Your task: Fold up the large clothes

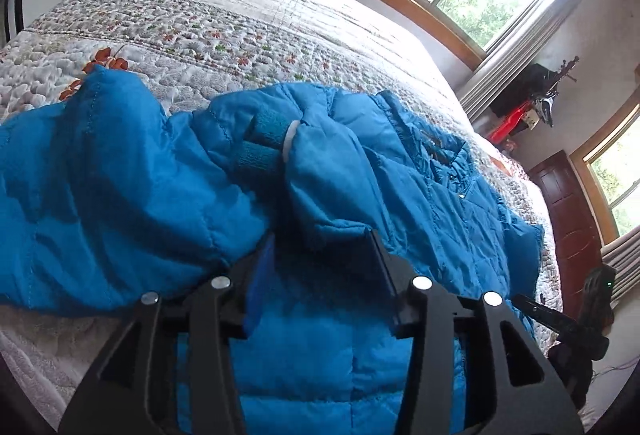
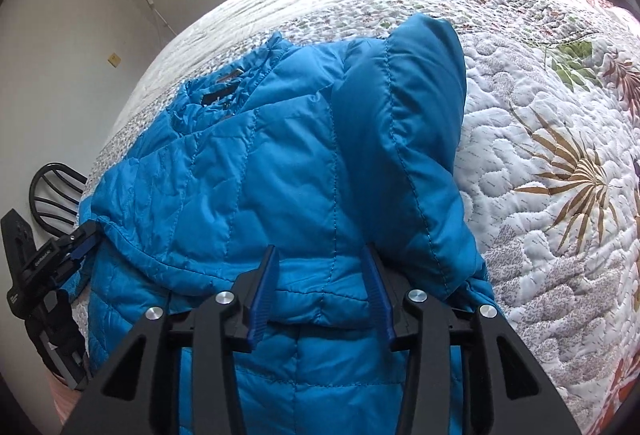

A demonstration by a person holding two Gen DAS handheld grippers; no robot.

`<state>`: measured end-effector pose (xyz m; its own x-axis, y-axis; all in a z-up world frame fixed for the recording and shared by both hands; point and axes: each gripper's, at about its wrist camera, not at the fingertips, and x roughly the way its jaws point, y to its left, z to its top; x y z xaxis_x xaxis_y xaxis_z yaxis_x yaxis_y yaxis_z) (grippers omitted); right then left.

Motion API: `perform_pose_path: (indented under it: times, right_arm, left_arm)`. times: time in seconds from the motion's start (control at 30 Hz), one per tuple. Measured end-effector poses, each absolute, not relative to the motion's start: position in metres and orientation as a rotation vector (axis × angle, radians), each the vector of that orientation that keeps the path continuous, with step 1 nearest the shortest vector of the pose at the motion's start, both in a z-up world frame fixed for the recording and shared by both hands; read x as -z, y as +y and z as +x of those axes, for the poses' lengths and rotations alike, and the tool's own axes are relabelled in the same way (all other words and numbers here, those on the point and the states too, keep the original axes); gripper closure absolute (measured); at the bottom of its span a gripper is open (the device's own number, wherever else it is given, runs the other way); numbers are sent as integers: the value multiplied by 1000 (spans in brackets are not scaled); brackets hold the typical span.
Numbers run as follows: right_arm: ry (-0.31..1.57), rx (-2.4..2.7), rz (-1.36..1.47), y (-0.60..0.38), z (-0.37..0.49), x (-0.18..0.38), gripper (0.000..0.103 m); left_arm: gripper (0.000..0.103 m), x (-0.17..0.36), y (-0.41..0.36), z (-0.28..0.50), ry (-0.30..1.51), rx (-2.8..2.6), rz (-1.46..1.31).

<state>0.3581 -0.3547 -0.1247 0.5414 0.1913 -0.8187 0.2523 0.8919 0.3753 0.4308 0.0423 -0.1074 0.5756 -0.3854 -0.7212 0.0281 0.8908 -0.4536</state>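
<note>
The blue jacket (image 2: 248, 171) is spread on the quilted bed (image 2: 540, 123), partly folded. Both the left gripper (image 1: 320, 263) and right gripper (image 2: 322, 275) are held wide, fabric between the jaws, unclamped. Closure is required next.

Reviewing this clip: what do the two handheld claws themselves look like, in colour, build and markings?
Both match: the left claw and right claw have matte black plastic frames with triangular cut-outs, round silver pivot pins, and ribbed blue pads lining the fingers. Seen from the right wrist, the left unit's body carries small white lettering, too small to read. No cables or sleeves show.
</note>
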Motion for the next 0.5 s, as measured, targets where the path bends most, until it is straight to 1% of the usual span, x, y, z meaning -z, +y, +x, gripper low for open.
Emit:
perform_pose_path:
  times: [0.03,0.1,0.2,0.27,0.3,0.33,0.37,0.43,0.5]
  right_arm:
    - [1010,41,484,-354,359,125,59]
    - [1009,44,471,-351,360,125,58]
    - [1007,46,465,-350,360,124,57]
    - [1006,43,467,-350,359,124,57]
    - [1005,42,468,-351,359,124,57]
    - [1002,39,468,-351,359,123,57]
    - [1000,40,468,-351,359,122,57]
    - [994,37,468,-351,357,119,57]
    - [986,33,473,-353,354,115,57]
  left_arm:
    - [46,102,43,431,912,241,-416]
    - [41,97,40,438,902,216,-390]
    - [41,109,34,454,962,187,-387]
    - [50,116,32,463,976,167,-383]
    - [70,117,30,465,969,169,-381]
    - [84,118,31,467,965,189,-391]
    - [86,118,30,467,960,200,-402]
    - [94,114,27,461,933,199,-393]
    - [95,104,27,445,917,196,-400]
